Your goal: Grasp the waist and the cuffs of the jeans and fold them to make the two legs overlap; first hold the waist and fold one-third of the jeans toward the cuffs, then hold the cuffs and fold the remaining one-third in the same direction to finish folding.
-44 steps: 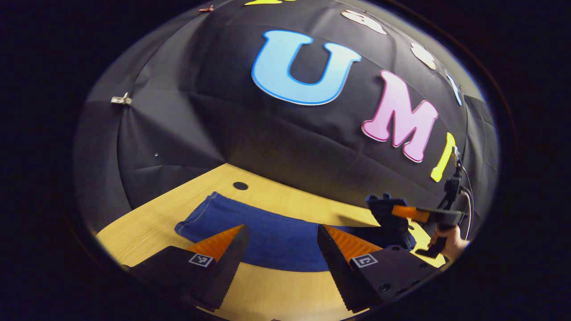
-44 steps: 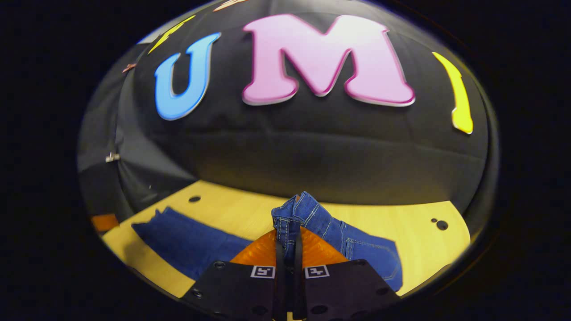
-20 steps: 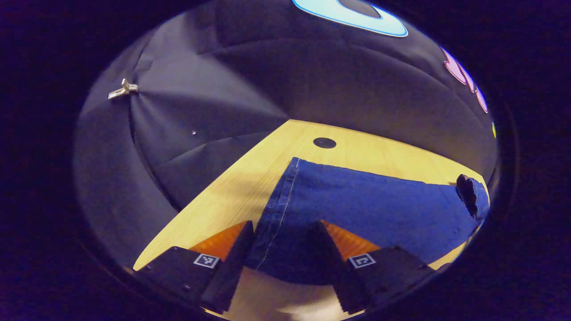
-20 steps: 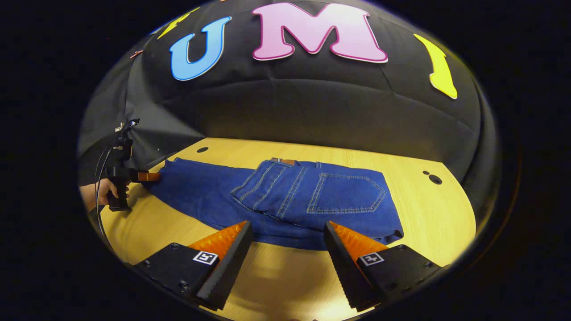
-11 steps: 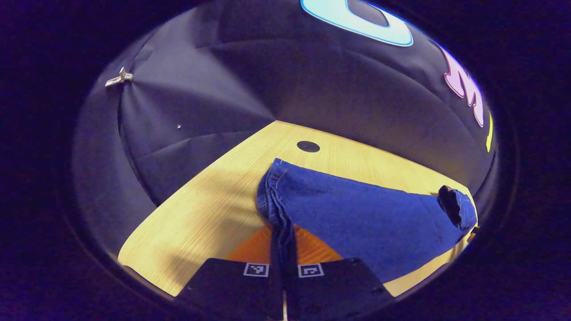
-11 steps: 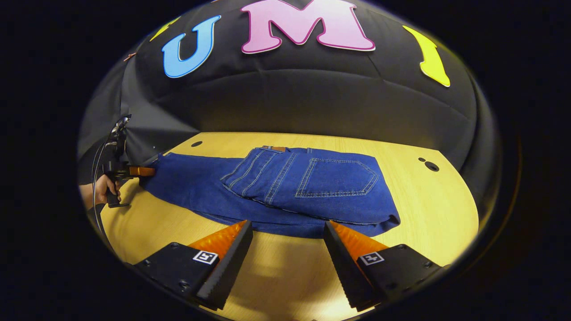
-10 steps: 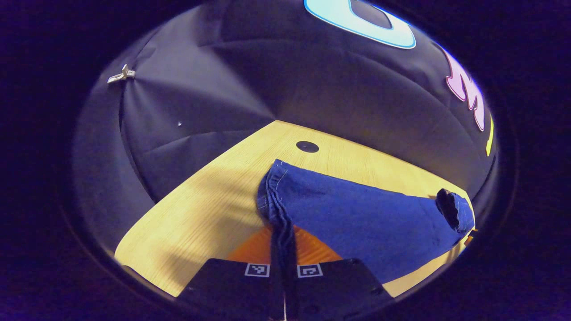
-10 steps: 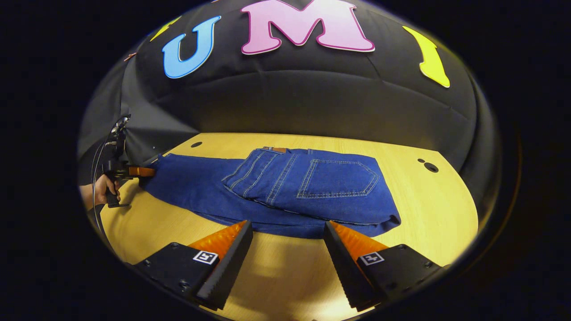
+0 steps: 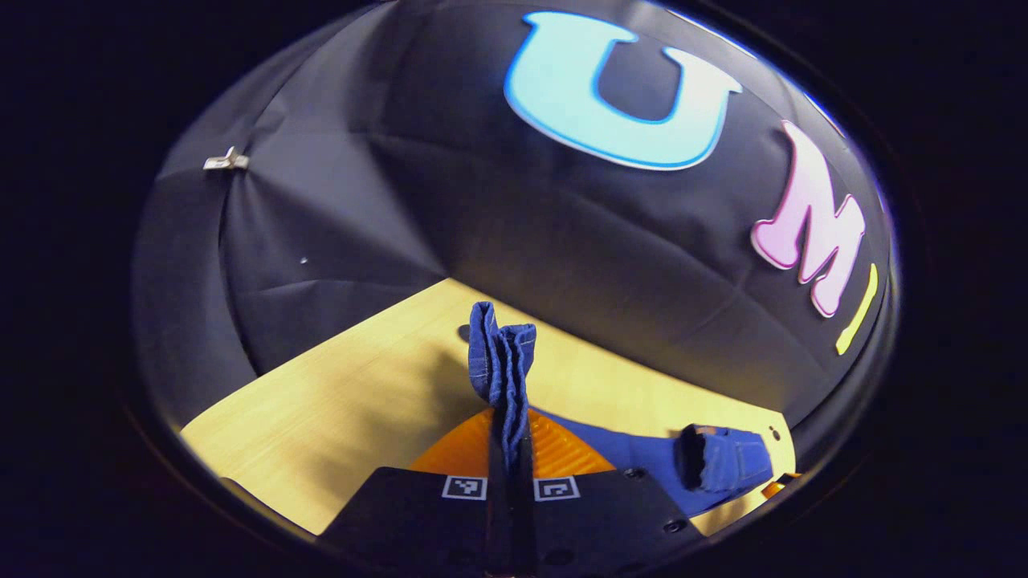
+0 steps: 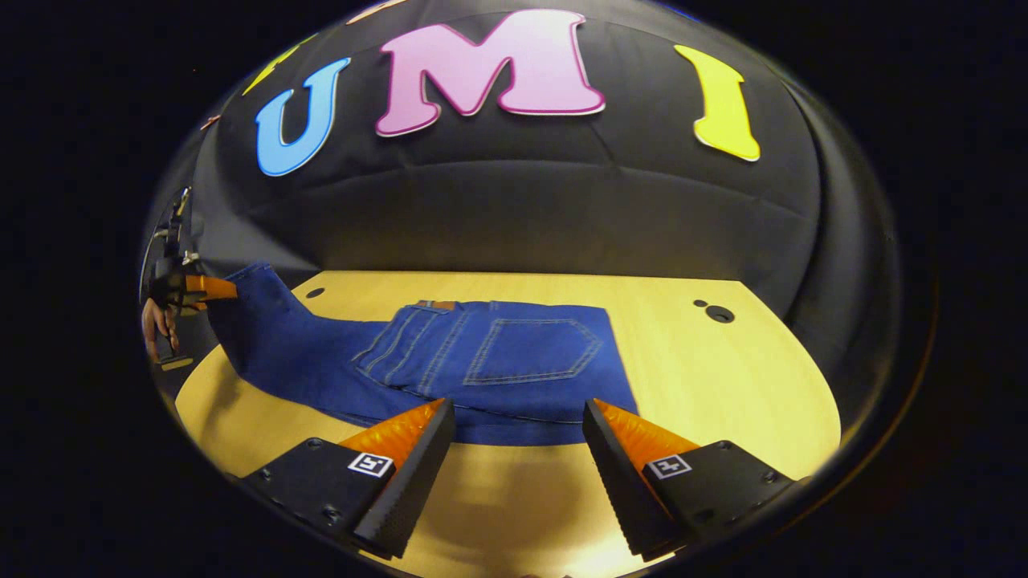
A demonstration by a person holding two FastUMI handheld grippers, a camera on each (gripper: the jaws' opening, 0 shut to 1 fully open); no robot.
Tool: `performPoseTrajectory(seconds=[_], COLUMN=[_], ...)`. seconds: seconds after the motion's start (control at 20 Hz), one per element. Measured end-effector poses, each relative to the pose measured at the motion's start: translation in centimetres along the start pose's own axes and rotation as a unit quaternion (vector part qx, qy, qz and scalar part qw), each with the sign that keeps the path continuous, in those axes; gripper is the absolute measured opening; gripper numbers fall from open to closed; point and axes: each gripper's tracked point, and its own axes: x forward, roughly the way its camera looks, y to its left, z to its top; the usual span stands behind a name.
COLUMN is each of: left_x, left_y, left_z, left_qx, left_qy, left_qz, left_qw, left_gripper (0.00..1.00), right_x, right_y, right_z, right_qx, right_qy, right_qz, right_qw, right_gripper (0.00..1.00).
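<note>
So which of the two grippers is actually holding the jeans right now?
The left gripper: its fingers are closed on the lifted cuffs. The right gripper is open above the table, gripping nothing.

A light wooden table [image 10: 723,377] has round holes [image 10: 720,314]; a metal clip [image 9: 226,161] pins the black cloth wall [image 9: 514,241].

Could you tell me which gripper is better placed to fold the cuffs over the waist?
Left: the left gripper is shut on the cuffs, lifted off the table; the right gripper is open.
</note>
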Motion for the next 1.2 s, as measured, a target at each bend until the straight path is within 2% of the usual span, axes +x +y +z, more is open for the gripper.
performPoseTrajectory(seconds=[0.3, 0.4, 0.55, 0.7, 0.85, 0.95, 1.0, 1.1, 1.2], left_x=[-0.3, -0.4, 0.2, 2.9, 5.3, 5.3, 4.8, 4.1, 2.7], left_y=[-19.9, -26.3, -35.7, -40.5, -40.7, -41.0, -42.0, -43.0, -43.4], left_z=[0.1, -1.9, -7.9, -15.4, -20.2, -21.8, -22.0, -21.9, -20.9], left_qx=[0.018, 0.041, 0.065, 0.125, 0.216, 0.234, 0.226, 0.222, 0.207], left_qy=[-0.005, 0.001, 0.035, 0.081, 0.126, 0.144, 0.14, 0.113, 0.084], left_qz=[-0.104, -0.134, -0.178, -0.183, -0.156, -0.172, -0.19, -0.205, -0.227], left_qw=[0.994, 0.99, 0.981, 0.972, 0.955, 0.946, 0.945, 0.947, 0.948], left_gripper=[0.07, 0.07, 0.06, 0.07, 0.08, 0.18, 0.45, 1.0, 0.99], right_x=[-1.5, -2.3, -3.2, -4.1, -4.7, -5.2, -5.4, -5.9, -6.7], right_y=[-6.2, -8.6, -11.9, -14.7, -16.3, -16.9, -17.0, -17.3, -17.4], right_z=[1.3, 1.7, 2.1, 1.2, 0.1, -0.7, -1.1, -1.4, -1.3], right_qx=[-0.002, -0.005, 0.016, 0.035, 0.053, 0.06, 0.061, 0.064, 0.068], right_qy=[-0.015, -0.021, -0.029, -0.027, -0.02, -0.015, -0.014, -0.014, -0.019], right_qz=[-0.035, -0.049, -0.068, -0.088, -0.099, -0.102, -0.103, -0.106, -0.111], right_qw=[0.999, 0.999, 0.997, 0.995, 0.994, 0.993, 0.993, 0.992, 0.991], right_gripper=[0.98, 0.98, 0.98, 0.98, 0.98, 0.98, 0.98, 0.98, 0.98])
